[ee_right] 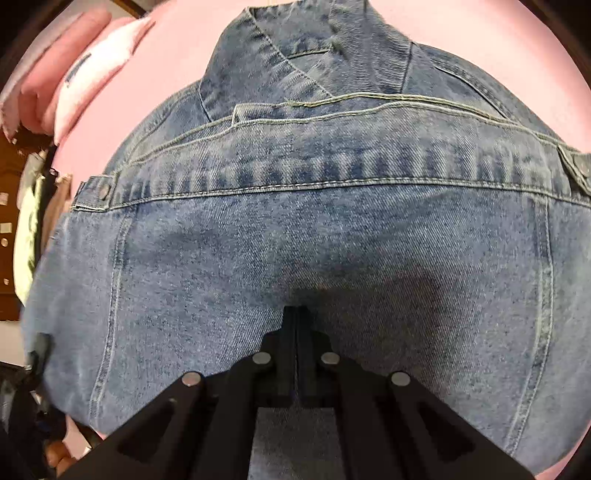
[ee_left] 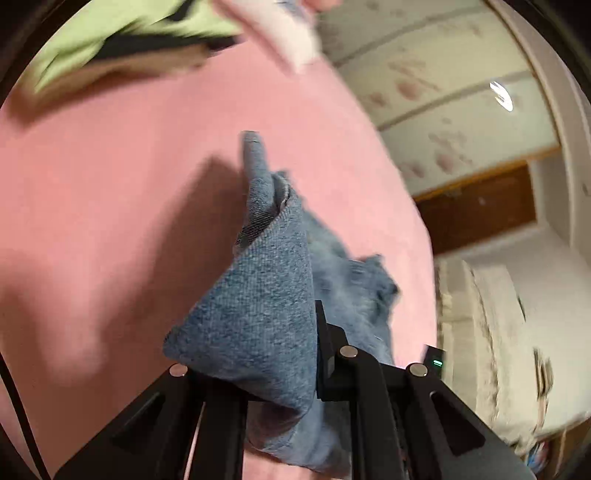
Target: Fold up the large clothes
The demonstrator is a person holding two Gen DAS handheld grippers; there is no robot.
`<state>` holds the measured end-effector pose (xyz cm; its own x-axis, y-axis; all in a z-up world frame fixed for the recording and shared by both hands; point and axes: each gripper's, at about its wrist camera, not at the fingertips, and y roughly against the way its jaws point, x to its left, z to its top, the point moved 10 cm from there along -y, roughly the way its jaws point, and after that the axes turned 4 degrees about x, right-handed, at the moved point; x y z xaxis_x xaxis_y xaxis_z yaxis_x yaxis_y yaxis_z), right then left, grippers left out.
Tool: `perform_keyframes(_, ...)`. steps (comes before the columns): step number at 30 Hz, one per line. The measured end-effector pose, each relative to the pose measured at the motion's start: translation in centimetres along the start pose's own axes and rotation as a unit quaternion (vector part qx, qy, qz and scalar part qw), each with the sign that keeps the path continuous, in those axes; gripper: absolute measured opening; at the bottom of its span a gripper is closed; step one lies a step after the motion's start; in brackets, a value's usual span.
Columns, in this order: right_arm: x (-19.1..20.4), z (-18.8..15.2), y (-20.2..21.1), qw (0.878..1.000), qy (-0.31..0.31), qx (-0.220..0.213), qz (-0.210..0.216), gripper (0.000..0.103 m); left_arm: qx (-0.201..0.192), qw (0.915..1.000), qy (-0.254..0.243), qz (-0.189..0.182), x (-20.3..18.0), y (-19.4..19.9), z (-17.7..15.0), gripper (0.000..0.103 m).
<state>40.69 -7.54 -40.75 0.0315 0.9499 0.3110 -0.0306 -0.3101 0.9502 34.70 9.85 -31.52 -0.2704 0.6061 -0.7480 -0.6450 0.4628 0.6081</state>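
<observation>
- Pink bedspread (ee_left: 110, 221) carried everything; it filled most of both views, and a tiled wall and a dark wooden door showed past its far edge in the left wrist view.
- Denim jacket (ee_right: 295, 229) lay spread on the bedspread, back panel up, collar toward the far edge. Hem band with its button tabs ran across the middle of the right wrist view. Laid flat, likely so sleeves and sides could be turned inward.
- Folded garments sat at the bedspread's far corner: a pale green and black piece (ee_left: 122, 33) and a pink one (ee_right: 74, 74) with a white panel. Well apart from the jacket, probably finished work set aside.
- Left gripper (ee_left: 314, 350) was clamped on a bunch of denim, a corner or sleeve end; which, I could not tell. The cloth stood up in a peak ahead of the jaws and draped over the near finger, clear of the bedspread. Lifted, I judged, to carry that part over the body of the jacket.
- Right gripper (ee_right: 297, 325) was clenched with its fingers meeting and nothing visible between them, tips pointing steeply down at the lower back panel. Whether the tips pressed the cloth could not be told; a pinning hold would keep the jacket from sliding during the fold.
</observation>
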Motion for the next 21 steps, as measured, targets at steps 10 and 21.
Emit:
perform_keyframes(10, -3.2, -1.1, 1.2, 0.992, -0.033, -0.036, 0.113, 0.000, 0.032, 0.9806, -0.192, -0.026, -15.8, -1.2, -6.6, 0.009)
perform_keyframes(21, -9.2, -1.6, 2.8, 0.979, 0.002, -0.017, 0.205, 0.000, 0.105, 0.9578, -0.268, -0.004, -24.5, -7.7, -20.3, 0.009)
